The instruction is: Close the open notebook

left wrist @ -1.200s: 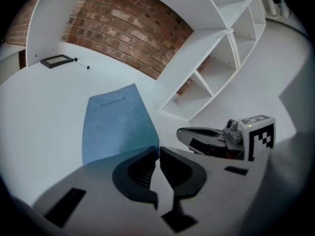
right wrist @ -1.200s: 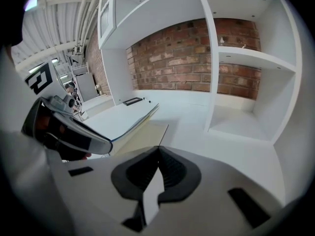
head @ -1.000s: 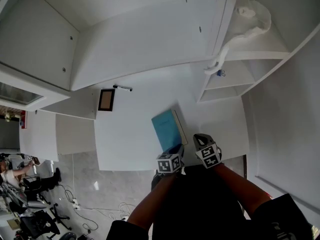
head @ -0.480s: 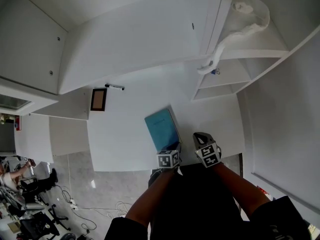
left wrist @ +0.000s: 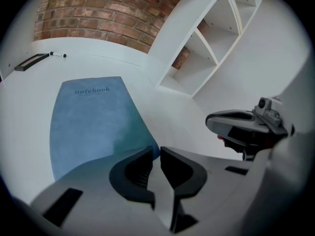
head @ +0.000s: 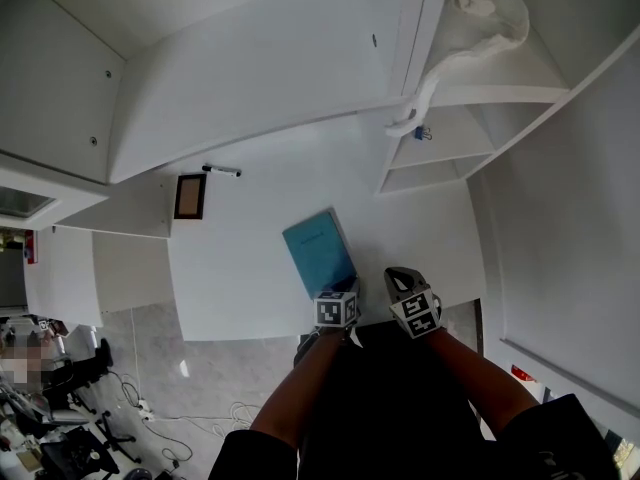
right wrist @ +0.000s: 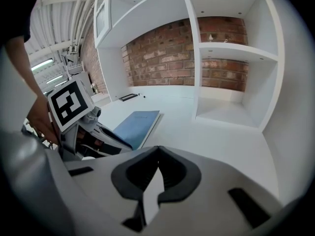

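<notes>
A blue notebook [head: 318, 250] lies shut and flat on the white desk [head: 250, 268], its cover lettering facing up in the left gripper view [left wrist: 91, 117]. My left gripper [head: 347, 290] hovers at the notebook's near right corner. Its jaws [left wrist: 156, 154] stand a narrow gap apart and are opening, with only white desk showing between them. My right gripper [head: 399, 276] is just to the right, over bare desk. It is shut [right wrist: 158, 151] with nothing in it. The notebook [right wrist: 135, 123] and the left gripper [right wrist: 93, 134] also show in the right gripper view.
A small dark-framed picture [head: 189, 196] and a marker pen [head: 222, 170] lie at the desk's far left. A white shelf unit [head: 440, 158] stands at the back right, with a binder clip [head: 420, 133] and a white cloth [head: 480, 18] on it. The desk's front edge runs just below both grippers.
My left gripper has sunk toward the notebook's near right corner. The right gripper shifted slightly. The notebook has stayed shut and in place.
</notes>
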`<state>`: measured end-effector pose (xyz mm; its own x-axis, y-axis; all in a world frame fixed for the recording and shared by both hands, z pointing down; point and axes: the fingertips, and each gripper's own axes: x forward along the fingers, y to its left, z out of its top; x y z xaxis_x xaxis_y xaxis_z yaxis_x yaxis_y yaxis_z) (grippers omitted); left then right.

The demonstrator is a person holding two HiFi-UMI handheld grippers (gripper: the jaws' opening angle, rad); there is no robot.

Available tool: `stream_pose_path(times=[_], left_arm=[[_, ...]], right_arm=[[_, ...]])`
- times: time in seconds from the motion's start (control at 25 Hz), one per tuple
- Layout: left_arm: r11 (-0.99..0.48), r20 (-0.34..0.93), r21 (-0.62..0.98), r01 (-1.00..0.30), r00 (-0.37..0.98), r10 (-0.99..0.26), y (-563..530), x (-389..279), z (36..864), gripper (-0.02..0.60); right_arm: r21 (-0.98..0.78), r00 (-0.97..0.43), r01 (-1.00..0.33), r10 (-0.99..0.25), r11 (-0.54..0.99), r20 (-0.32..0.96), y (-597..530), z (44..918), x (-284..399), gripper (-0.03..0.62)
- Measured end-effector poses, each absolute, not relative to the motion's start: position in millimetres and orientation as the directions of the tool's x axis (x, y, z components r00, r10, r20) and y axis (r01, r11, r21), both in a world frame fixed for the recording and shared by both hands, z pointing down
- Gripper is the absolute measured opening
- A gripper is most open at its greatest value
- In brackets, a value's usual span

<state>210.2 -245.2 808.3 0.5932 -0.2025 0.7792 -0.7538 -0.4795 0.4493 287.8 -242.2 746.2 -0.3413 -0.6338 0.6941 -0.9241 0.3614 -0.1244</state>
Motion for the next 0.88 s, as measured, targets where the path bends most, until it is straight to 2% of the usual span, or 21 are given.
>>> stream_pose_path(times=[0.4, 0.64, 0.88], left_arm=[[-0.531, 0.710, 0.545, -0.649, 0.694, -0.118, -210.7, 224.4, 793.2, 0.035], [-0.545, 0.649, 0.543, -0.639, 0.731, -0.210, -208.9, 202.9, 757.1, 0.035], [-0.495, 0.534, 0.549, -0.674, 0.738, -0.412, -229.9, 141.0, 692.5, 0.035]], right_arm=[[-0.136, -0.339, -0.931, -0.661, 0.340, 0.670, -229.4, 734.6, 279.4, 0.000], [-0.145, -0.335, -0.937, -0.698, 0.318, 0.633, -229.5, 708.5, 272.1, 0.000], [-0.198, -0.364, -0.931, -0.739, 0.307, 0.567, -251.0, 667.9, 245.7, 0.000]])
